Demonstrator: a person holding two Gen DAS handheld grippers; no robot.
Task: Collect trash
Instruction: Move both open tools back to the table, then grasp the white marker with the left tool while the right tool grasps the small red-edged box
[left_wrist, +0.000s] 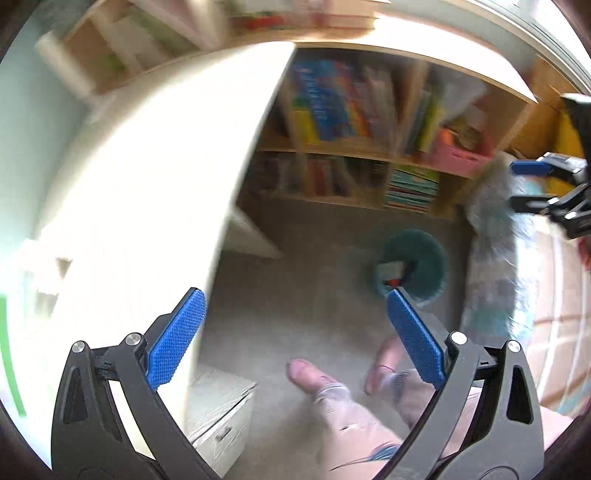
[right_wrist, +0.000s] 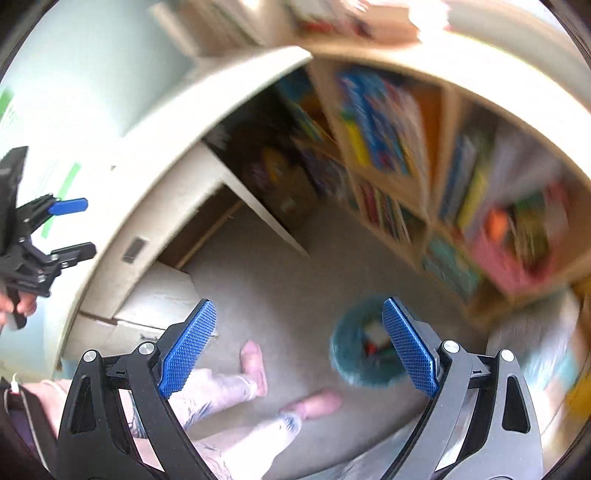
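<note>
Looking down through the left wrist view, the left gripper (left_wrist: 295, 339) has its blue pads wide apart with nothing between them. Beyond them, right of centre, a round teal bin (left_wrist: 413, 271) stands on the grey carpet (left_wrist: 295, 295), holding what looks like scraps of trash, too blurred to name. A white desk (left_wrist: 147, 177) fills the left of the frame, a bookshelf (left_wrist: 369, 147) runs across the top, and the person's bare feet (left_wrist: 317, 376) show at the bottom. At the right edge the right gripper (left_wrist: 532, 184) hangs near a crinkled clear plastic bag (left_wrist: 495, 251); whether it touches the bag I cannot tell.

In the right wrist view, the right gripper (right_wrist: 299, 343) is also spread open and empty. The teal bin (right_wrist: 364, 343) sits in the lower right, partly hidden behind the right-hand pad. The left gripper (right_wrist: 72, 229) appears at the left edge, its jaws apart, in front of the desk (right_wrist: 166, 155).

Both frames are smeared, so the risk lies in aim: reaching down for the bin or its contents on a poor read could knock the light bin over and spill trash on the carpet. The feet stand near the bin, and a careless descent could clip them or the desk edge.
</note>
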